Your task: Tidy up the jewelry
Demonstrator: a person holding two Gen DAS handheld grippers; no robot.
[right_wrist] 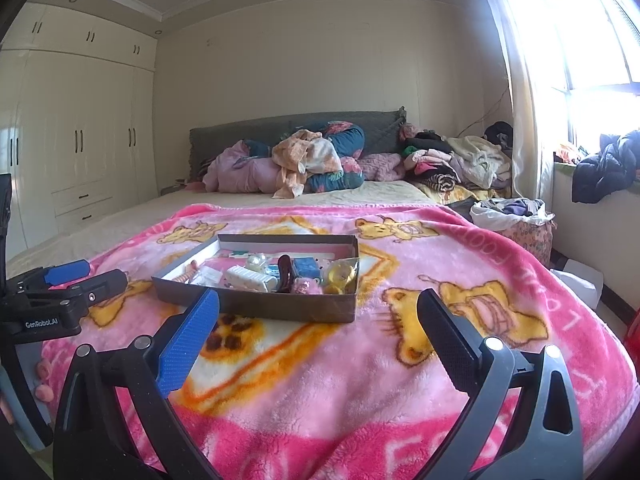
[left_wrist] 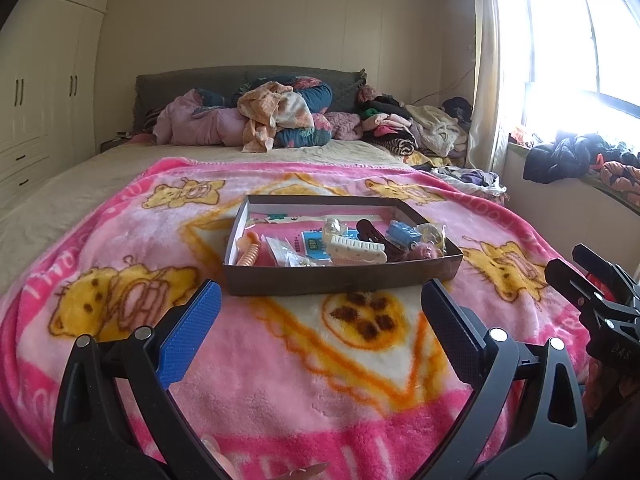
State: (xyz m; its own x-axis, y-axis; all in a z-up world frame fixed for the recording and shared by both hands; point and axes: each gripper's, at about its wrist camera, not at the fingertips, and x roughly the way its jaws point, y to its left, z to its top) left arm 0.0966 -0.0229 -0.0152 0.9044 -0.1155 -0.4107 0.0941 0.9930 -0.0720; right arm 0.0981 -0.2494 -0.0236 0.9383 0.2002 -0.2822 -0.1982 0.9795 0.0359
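— On the bed, largest first?
— Pink blanket (left_wrist: 280,380); shallow box (left_wrist: 340,280) upon it, long axis crosswise to you; inside, white comb (left_wrist: 356,249), dark clip (left_wrist: 370,232), smaller trinkets.
— Your tongs?
— Left tongs (left_wrist: 320,312), right tongs (right_wrist: 318,316): both spread wide, empty. Box lies ahead; left seems nearer.

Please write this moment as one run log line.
left claw: open, empty | right claw: open, empty | box: on blanket
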